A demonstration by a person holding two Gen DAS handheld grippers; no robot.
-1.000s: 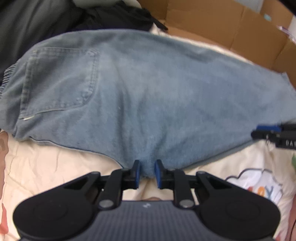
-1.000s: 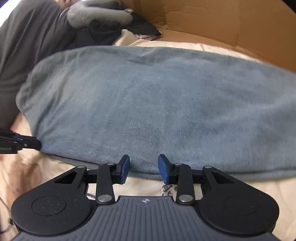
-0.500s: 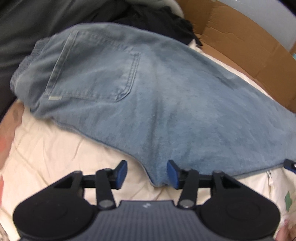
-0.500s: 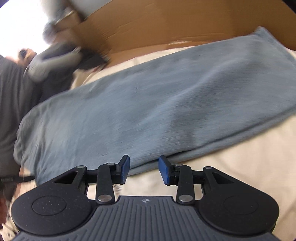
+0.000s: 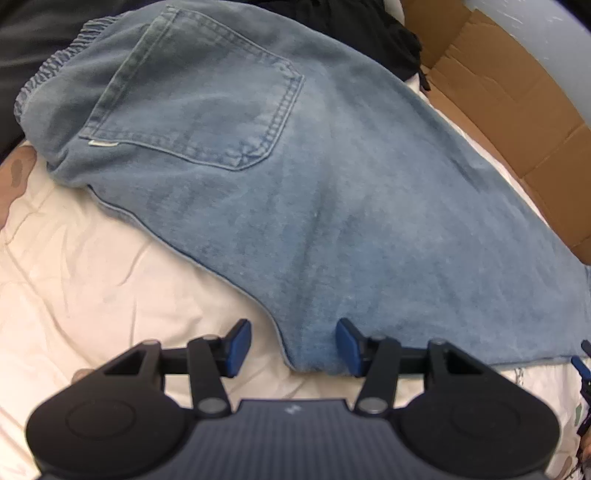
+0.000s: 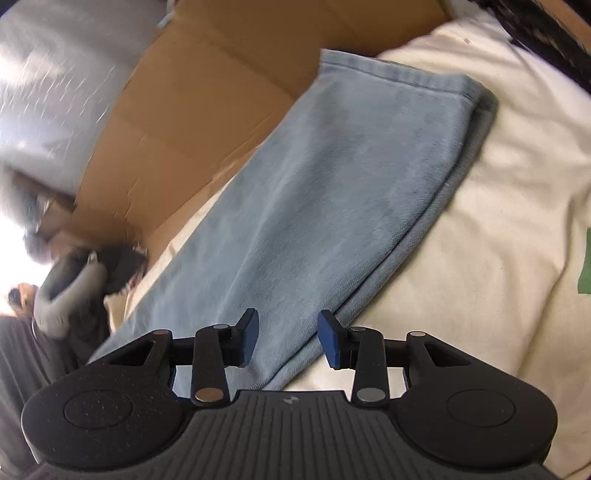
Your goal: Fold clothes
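You have a cream bedsheet (image 5: 92,266) under everything, creased and wrinkled, with a few coloured printed patches near its edges, one of them a green patch (image 6: 584,266) at the right of the right wrist view. Behind it stands brown cardboard (image 5: 509,96), flattened and creased along its folds, leaning against a pale grey wall (image 6: 55,81). At the far end of the sheet you see a heap of dark clothing (image 5: 354,22), black and charcoal, and a grey rolled piece (image 6: 70,291) lying beside it, blurred in the right wrist view.
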